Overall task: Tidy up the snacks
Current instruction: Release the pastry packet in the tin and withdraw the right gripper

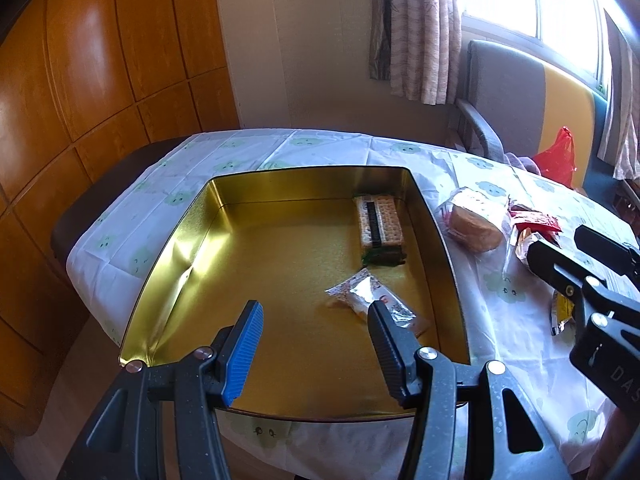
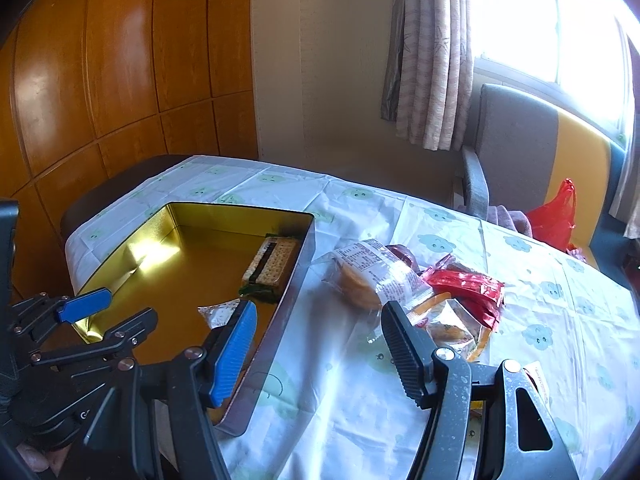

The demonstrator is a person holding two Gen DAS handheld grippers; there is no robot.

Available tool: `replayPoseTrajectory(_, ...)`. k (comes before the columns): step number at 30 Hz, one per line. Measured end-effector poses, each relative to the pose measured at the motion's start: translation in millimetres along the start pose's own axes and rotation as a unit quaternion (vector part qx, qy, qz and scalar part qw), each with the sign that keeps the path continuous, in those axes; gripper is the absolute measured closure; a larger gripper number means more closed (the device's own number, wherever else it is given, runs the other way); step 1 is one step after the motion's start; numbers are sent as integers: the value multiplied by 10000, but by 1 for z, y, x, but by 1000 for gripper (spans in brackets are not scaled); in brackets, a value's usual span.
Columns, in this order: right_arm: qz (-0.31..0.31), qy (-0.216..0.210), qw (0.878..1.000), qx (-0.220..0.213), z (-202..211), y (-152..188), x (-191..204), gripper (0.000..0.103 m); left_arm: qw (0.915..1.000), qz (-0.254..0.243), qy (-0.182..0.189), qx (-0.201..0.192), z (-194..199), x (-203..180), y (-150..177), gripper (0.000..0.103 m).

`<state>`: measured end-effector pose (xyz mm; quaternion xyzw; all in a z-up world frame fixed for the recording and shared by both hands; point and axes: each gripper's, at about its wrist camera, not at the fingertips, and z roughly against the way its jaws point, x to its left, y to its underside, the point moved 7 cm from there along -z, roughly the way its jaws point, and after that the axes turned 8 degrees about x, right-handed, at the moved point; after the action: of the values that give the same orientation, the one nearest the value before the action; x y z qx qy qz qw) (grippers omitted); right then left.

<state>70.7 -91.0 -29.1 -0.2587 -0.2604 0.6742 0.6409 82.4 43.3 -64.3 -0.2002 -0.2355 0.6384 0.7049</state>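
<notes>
A gold tin box (image 1: 168,248) (image 2: 280,320) sits on the table. Inside lie a cracker pack (image 1: 378,222) (image 2: 272,266) by the right wall and a small white snack packet (image 1: 360,292) (image 2: 220,314) nearer me. My left gripper (image 1: 314,316) (image 2: 108,308) is open and empty above the tin's near part, its right finger just over the packet. My right gripper (image 2: 320,316) (image 1: 560,244) is open and empty over the cloth right of the tin. Ahead of it lie a wrapped round cake (image 2: 368,276) (image 1: 474,226), red packets (image 2: 468,284) (image 1: 536,224) and a clear-wrapped yellow snack (image 2: 452,328).
The table wears a white cloth with green cloud faces (image 2: 360,380). A grey and yellow chair (image 2: 520,152) with a red plastic bag (image 2: 554,216) stands at the back right under a curtained window. Wooden panels (image 1: 80,80) line the left wall.
</notes>
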Motion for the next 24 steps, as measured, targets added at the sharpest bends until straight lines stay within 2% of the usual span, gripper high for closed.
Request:
replayPoseTrajectory(7,-133,68,9999,42,-2,4,-16,36,9997,-248,21,-22,2,-17,-3,47)
replayPoseTrajectory(11,-292,196,9993,146,-6,14,-39,34,9985,-519,-53,-181,9,-30,-8,47)
replayPoseTrajectory(17,-820,640,9938,383,-8,41,-102,33,9936,-1001,-177,-502,22,-52,-13,47)
replayPoseTrajectory(24,-1509,1204,9791,635,-3,78,-178,33,9893,-1349,-118,-544,25,-75,-16,48)
